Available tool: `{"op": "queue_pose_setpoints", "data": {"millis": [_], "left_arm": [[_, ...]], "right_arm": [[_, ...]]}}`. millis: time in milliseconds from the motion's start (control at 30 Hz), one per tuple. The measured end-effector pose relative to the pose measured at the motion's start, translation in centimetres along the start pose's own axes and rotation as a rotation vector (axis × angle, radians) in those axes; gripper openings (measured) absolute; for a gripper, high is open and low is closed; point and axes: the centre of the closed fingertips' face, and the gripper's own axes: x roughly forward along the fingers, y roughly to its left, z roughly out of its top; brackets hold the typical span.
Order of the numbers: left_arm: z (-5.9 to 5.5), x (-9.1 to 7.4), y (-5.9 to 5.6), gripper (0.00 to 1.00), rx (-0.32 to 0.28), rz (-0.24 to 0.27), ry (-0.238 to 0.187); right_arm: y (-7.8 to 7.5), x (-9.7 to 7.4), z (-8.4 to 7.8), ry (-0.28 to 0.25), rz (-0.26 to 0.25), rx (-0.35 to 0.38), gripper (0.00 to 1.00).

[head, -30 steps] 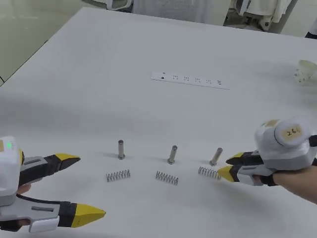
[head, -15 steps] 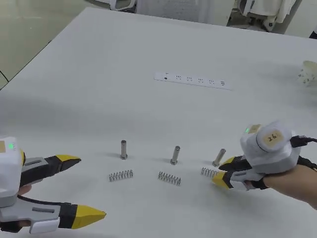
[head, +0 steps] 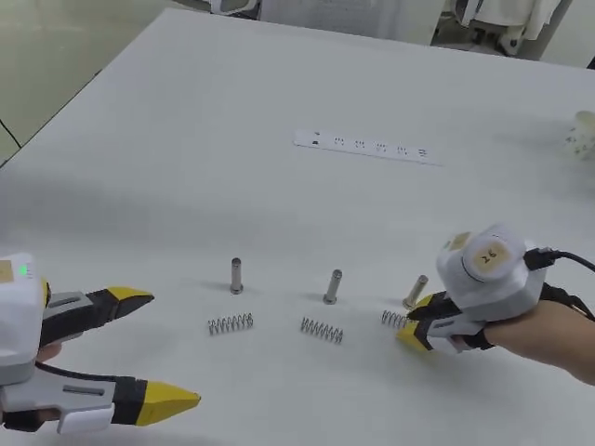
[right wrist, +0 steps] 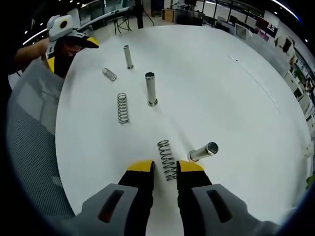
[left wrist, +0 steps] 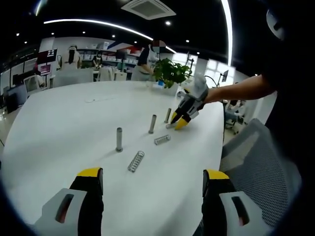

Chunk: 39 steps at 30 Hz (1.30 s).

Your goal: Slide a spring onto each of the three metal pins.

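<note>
Plain white counter (head: 279, 93) in an open office, power strip (head: 364, 147) mid-surface. 3 metal pins (head: 332, 286) in a row, 3 springs (head: 322, 330) lying just in front. Left hand-held gripper (head: 172, 348) is wide apart. Right hand-held gripper (head: 414, 322) is nearly closed around the end of the rightmost spring (right wrist: 167, 160), can't tell if it's pinching.

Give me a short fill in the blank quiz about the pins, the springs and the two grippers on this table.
1. ___ metal pins stand upright on the table.
2. The springs all lie flat on the table, and ___ of them is on a pin yet.
3. The right gripper has the end of one ___ between its jaws.
4. The left gripper holds nothing, its jaws wide ___.
Missing words: three; none; spring; open.
</note>
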Motion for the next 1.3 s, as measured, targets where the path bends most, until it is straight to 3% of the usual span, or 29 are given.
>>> {"op": "queue_pose_setpoints", "data": {"millis": [267, 400, 533, 600, 1300], "left_arm": [[-0.1, 0.2, -0.2, 0.79, 0.000, -0.007, 0.004], [-0.1, 0.3, -0.4, 0.79, 0.002, -0.013, 0.005], [0.0, 0.2, -0.4, 0.79, 0.001, -0.009, -0.002], [0.0, 0.3, -0.5, 0.79, 0.000, -0.010, -0.003], [1.6, 3.4, -3.7, 0.74, 0.035, -0.126, -0.005]], "right_arm": [[0.3, 0.1, -0.1, 0.003, 0.015, -0.003, 0.09], [0.2, -0.1, -0.2, 0.004, -0.004, -0.019, 0.08], [0.7, -1.1, 0.9, -0.061, 0.010, 0.012, 0.08], [0.9, -1.6, 1.0, -0.068, 0.014, 0.016, 0.08], [4.7, -4.5, 1.8, -0.098, 0.052, -0.086, 0.08]]}}
